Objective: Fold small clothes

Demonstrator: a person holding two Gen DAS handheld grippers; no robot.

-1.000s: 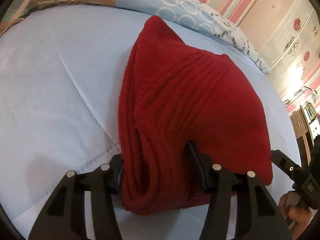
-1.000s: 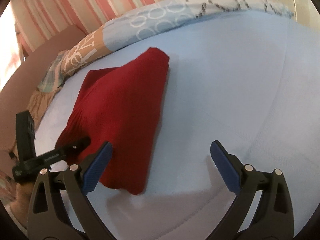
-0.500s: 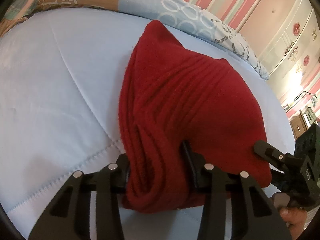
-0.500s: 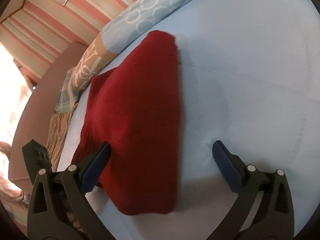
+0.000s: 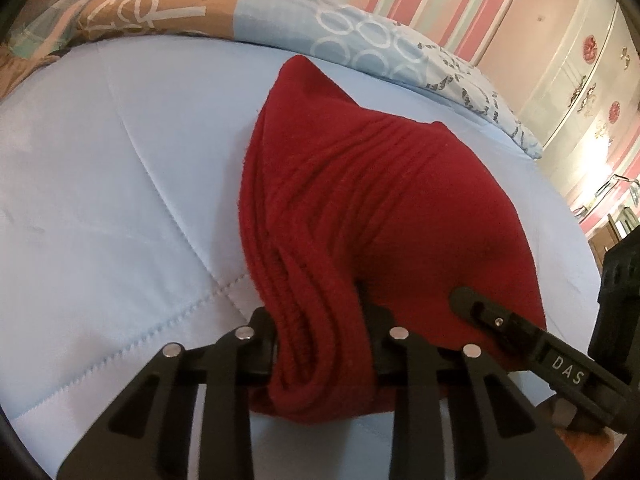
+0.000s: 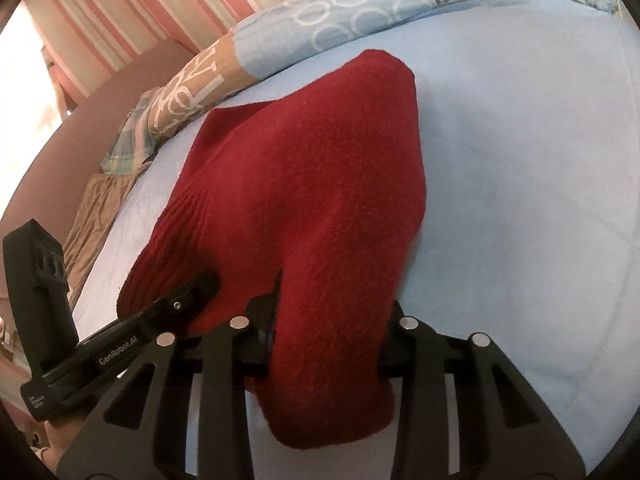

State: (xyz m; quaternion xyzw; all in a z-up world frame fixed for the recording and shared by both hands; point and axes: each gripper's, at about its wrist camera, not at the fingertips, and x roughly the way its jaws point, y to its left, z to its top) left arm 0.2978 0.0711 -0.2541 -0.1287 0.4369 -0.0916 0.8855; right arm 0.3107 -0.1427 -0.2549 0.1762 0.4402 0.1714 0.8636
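Now that your left hand-held gripper [image 5: 320, 344] and right hand-held gripper [image 6: 328, 340] have just closed on the near corners of the red knit garment [image 5: 380, 208] lying mid-frame on the bed [image 5: 100, 200], lift both evenly and carry that edge toward the far end.

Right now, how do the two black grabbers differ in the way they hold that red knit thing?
The left gripper pinches the ribbed, bunched corner of the red garment; the right gripper pinches the smoother, flatter corner. Both jaws have just been closing and now press on cloth along its near edge.
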